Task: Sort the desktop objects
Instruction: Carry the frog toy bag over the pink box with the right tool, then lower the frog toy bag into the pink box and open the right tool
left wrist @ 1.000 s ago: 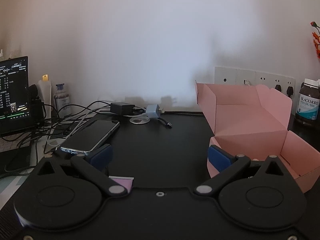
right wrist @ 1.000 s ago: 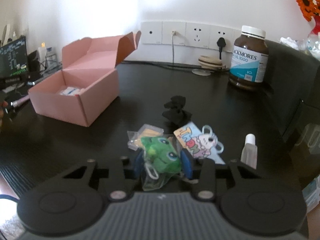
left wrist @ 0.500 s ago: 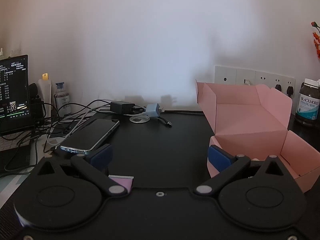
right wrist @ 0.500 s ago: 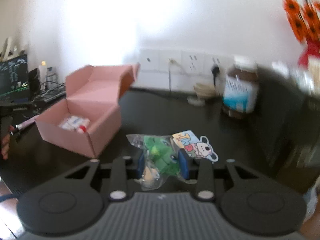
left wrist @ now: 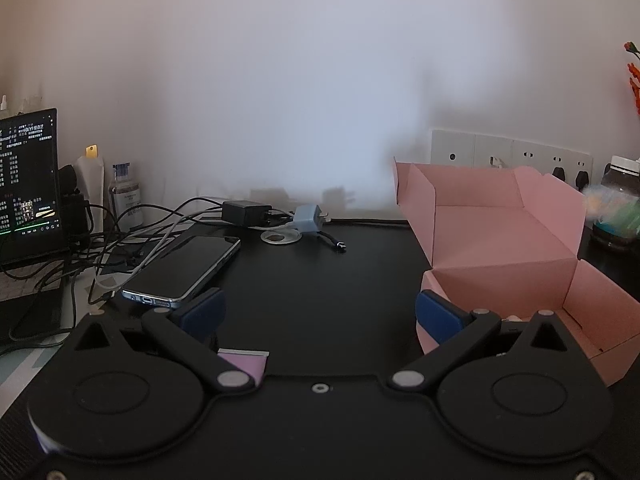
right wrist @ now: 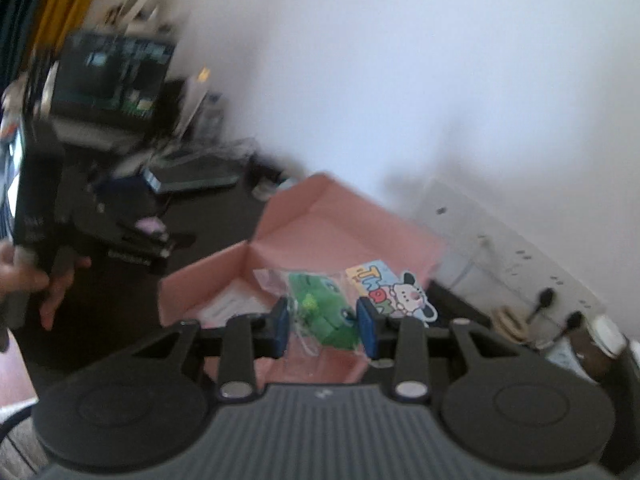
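An open pink cardboard box [left wrist: 500, 240] stands on the black desk [left wrist: 320, 280], also in the right wrist view [right wrist: 320, 224]. My right gripper [right wrist: 324, 328] is shut on a green frog toy in a clear bag [right wrist: 320, 308], with a cartoon dog card [right wrist: 396, 292] attached, held in the air over the box. In the left wrist view the toy shows as a green blur [left wrist: 616, 212] at the far right. My left gripper [left wrist: 320, 308] is open and empty, low over the desk left of the box.
A phone [left wrist: 184, 268] lies left of centre among cables, with a black adapter [left wrist: 246, 212] and a blue charger [left wrist: 306, 218] behind. A lit screen [left wrist: 28, 184] stands at far left. Wall sockets [left wrist: 512, 152] and a brown jar [left wrist: 620, 184] are behind the box.
My right gripper has lifted the bagged frog toy off the desk and swung it left, over the pink box. My left gripper has barely moved.
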A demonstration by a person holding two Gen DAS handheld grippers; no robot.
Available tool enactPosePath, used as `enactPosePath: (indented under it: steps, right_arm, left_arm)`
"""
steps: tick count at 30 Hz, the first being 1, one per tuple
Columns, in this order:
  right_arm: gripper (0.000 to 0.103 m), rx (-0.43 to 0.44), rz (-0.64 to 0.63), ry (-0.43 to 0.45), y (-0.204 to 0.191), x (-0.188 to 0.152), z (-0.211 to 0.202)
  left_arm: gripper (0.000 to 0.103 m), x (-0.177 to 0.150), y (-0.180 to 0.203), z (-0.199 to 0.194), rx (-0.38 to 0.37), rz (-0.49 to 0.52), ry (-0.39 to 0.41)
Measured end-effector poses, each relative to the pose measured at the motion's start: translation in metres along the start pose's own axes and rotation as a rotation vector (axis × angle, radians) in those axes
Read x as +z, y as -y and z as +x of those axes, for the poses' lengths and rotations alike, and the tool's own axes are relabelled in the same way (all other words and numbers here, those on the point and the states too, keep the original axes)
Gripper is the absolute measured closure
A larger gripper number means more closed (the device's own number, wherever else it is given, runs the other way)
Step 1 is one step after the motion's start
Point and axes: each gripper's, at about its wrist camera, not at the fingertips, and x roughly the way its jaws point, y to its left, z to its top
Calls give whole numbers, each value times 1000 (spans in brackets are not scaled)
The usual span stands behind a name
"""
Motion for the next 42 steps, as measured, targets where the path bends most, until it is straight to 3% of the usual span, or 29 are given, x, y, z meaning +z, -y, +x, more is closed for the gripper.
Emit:
enactPosePath:
  steps: [8, 18, 26, 33, 40, 42]
  right_arm:
    - [69, 61, 60, -186, -7, -2, 57]
    - [69, 104, 204, -337, 4, -16, 84]
    - [69, 191, 413, -360, 23, -23, 96]
    - [68, 201, 405, -384, 21, -19, 102]
    - [57, 176, 362, -405, 13, -14, 110]
    - [31, 159, 355, -422, 14, -11, 111]
  left_arm:
    - [0, 0, 0, 1, -8, -3, -3]
    - [0, 0, 0, 2, -13, 3, -8]
    - [0, 0, 0, 1, -15, 5, -9]
    - [0, 0, -1, 1, -14, 3, -11]
    - [0, 0, -2, 2, -16, -1, -16]
    - [0, 1, -2, 2, -17, 0, -18]
